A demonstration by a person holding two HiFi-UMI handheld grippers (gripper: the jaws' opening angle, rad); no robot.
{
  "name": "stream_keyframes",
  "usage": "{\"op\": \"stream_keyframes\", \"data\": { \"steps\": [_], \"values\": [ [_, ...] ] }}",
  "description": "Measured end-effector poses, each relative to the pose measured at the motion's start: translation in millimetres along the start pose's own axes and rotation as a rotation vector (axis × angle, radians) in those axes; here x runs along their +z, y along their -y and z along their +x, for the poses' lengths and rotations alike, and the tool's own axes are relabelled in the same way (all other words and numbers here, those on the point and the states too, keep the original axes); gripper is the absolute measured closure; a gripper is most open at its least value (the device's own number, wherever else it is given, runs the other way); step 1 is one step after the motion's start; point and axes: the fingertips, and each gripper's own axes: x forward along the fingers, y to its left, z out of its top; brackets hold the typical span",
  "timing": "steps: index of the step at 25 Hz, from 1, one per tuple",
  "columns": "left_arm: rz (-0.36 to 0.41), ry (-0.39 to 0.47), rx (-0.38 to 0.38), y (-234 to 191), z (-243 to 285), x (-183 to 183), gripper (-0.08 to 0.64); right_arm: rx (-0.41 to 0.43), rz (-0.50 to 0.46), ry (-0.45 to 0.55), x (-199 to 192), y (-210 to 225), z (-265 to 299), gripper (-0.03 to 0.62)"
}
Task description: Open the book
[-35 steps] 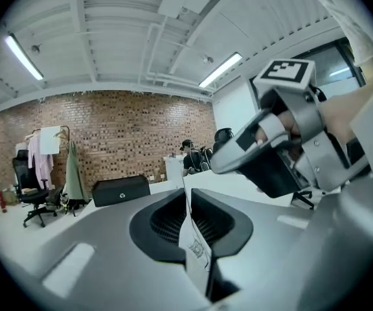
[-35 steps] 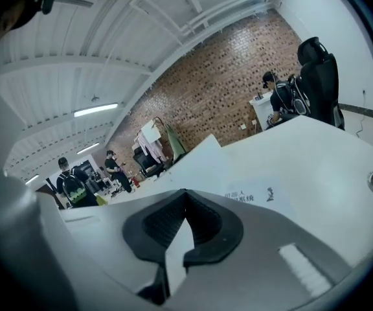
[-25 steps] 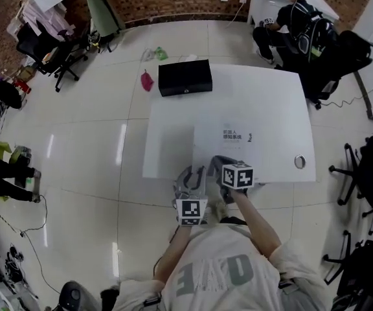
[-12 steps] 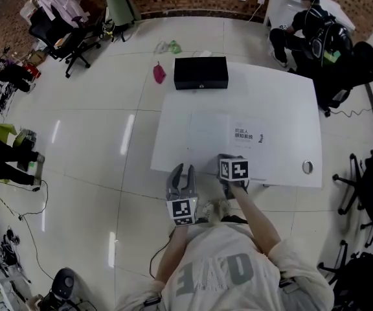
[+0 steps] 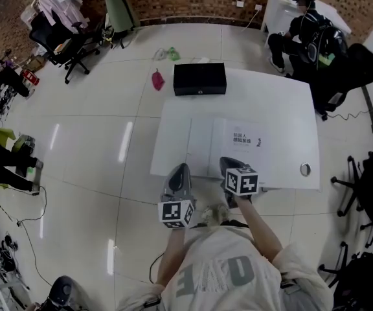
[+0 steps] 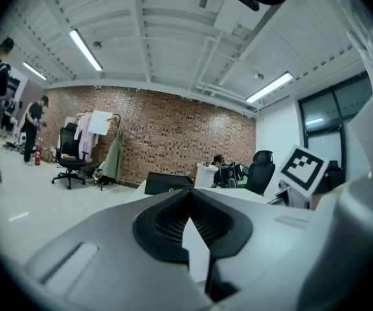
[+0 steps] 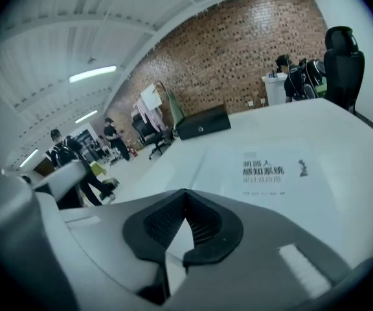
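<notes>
Fingers of my left gripper (image 6: 188,196) meet at the tips with nothing between them. The right gripper (image 7: 185,198) is pinched closed the same way, also empty.

From the left gripper view I cannot see the book at all. The gripper's own grey body blocks the tabletop, and only the black box (image 6: 164,181) and the right gripper's marker cube (image 6: 301,168) show past it. From the head view the book's near edge is covered by the right gripper (image 5: 227,164), and I cannot tell whether the printed face is a cover or a title page.

Both forearms reach forward from the torso. The left gripper (image 5: 178,170) is at the near edge of the table (image 5: 283,109), and the right is a little farther in.

The book (image 5: 238,141) lies flat on the white table, printed side up, with a plain white leaf spread to its left. It sits just ahead of the right fingertips, and I cannot tell whether they touch it. It is ahead and to the right of the left ones.
</notes>
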Motion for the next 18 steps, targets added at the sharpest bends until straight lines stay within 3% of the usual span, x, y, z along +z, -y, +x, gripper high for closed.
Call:
{"op": "stream_keyframes", "data": {
  "steps": [4, 10, 14, 18],
  "values": [
    [-0.029, 0.05, -0.081, 0, 10, 41, 0.541, 0.076, 0.0, 0.224, 51, -24, -76, 0.589],
    [-0.016, 0.097, -0.164, 17, 22, 84, 0.541, -0.002, -0.011, 0.479, 81, -9, -161, 0.589],
    [-0.018, 0.098, -0.239, 35, 21, 94, 0.541, -0.06, 0.028, 0.562, 67, 3, -196, 0.589],
    [-0.048, 0.08, -0.297, 51, 19, 85, 0.541, -0.127, 0.057, 0.569, 47, 14, -220, 0.589]
  ]
}}
